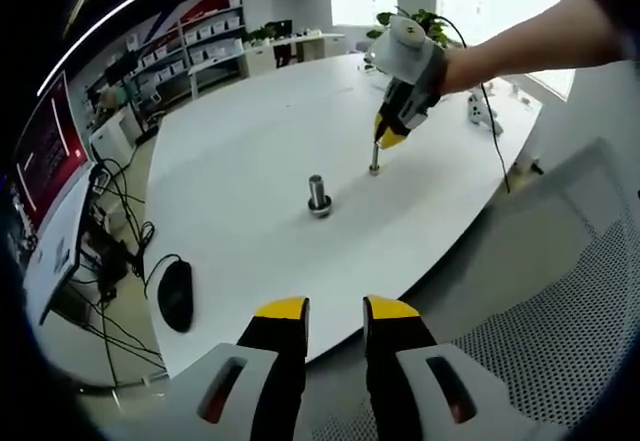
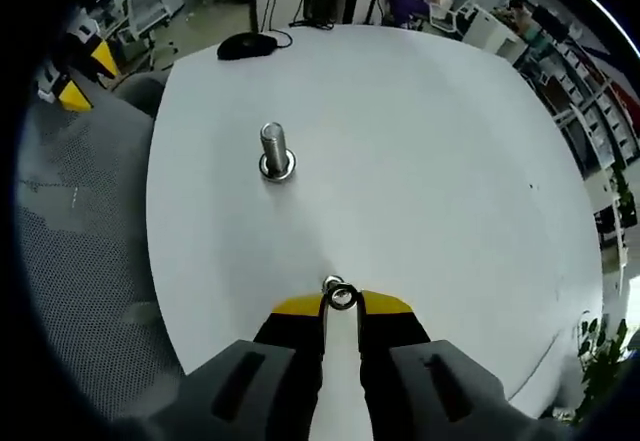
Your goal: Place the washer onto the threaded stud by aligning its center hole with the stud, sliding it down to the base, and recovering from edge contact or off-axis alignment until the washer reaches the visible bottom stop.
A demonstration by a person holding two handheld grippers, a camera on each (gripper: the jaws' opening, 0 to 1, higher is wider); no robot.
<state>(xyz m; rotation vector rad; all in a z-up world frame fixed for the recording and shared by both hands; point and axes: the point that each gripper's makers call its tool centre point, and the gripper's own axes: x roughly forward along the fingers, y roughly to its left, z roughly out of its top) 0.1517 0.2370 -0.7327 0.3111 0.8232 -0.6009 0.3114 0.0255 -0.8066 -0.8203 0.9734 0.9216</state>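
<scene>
Washer (image 2: 341,296) sat pinched between the yellow tips of the right gripper (image 2: 340,302), jaws nearly closed on it, low over the white desk (image 2: 450,161). Stud (image 2: 275,149) stood upright near mid-desk, well apart from the washer, a ring at its base. Left gripper (image 1: 335,308) hung off the desk edge, jaws slightly parted, empty. Mouse (image 1: 176,295) lay near a desk corner.

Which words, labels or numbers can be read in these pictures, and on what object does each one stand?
None can be read.
Red wall display panel: marks too blurred to read.
Bins on the white storage shelves: too small to tell.
Silver threaded stud, small metal washer and black computer mouse: no text visible.
</scene>
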